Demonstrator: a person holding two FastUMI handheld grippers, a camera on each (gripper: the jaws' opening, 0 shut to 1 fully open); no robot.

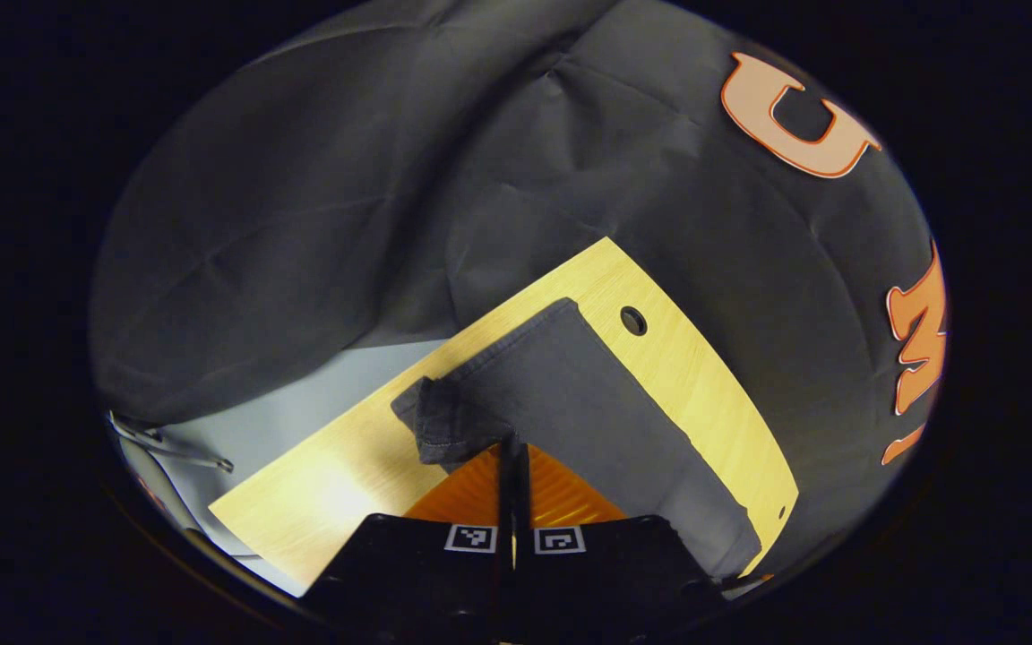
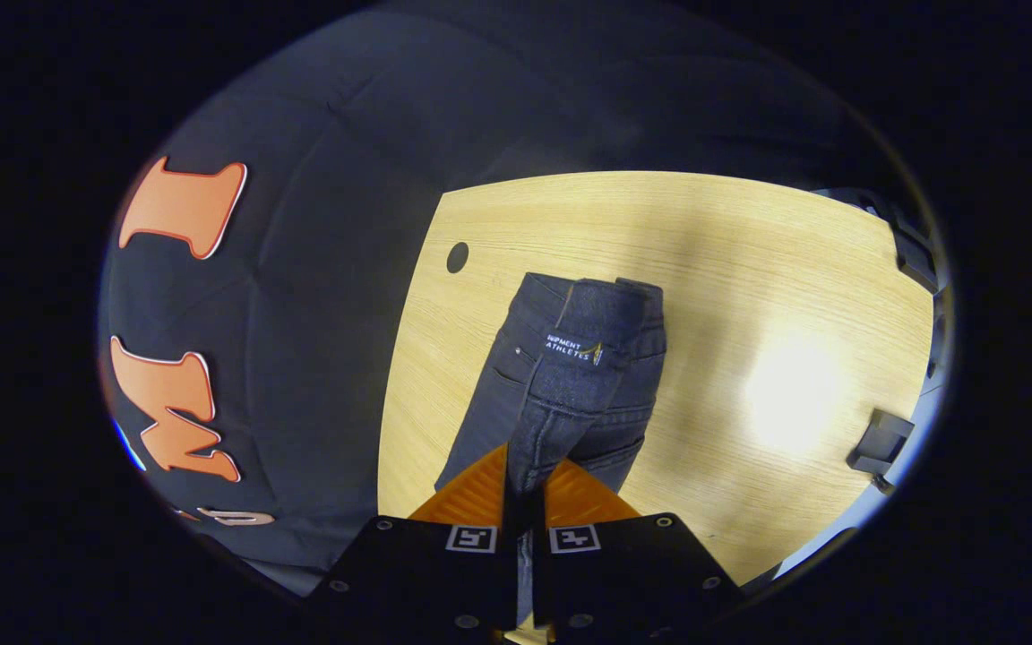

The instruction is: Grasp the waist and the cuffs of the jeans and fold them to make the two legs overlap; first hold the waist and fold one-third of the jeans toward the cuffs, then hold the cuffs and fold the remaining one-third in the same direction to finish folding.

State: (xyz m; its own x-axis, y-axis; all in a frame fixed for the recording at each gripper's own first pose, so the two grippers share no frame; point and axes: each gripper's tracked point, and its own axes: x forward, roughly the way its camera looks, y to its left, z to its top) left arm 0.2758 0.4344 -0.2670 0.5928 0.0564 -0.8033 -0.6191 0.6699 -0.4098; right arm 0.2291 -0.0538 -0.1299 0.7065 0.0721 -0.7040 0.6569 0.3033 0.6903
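Dark jeans (image 1: 570,394) lie across the light wooden table (image 1: 704,376). In the left gripper view, my left gripper (image 1: 513,457) is shut on a bunched cuff end of the jeans (image 1: 444,417), lifted a little off the wood. In the right gripper view, my right gripper (image 2: 525,488) is shut on the waist end of the jeans (image 2: 583,376), which hangs down from the fingers with a small label and back pocket showing. The waist fabric runs between both fingers and down past them.
A round hole (image 1: 633,320) sits in the tabletop near the jeans' far edge; it also appears as the hole (image 2: 457,257) in the right gripper view. A dark block (image 2: 879,443) lies at the table's right edge. Metal clips (image 1: 167,443) rest on grey floor.
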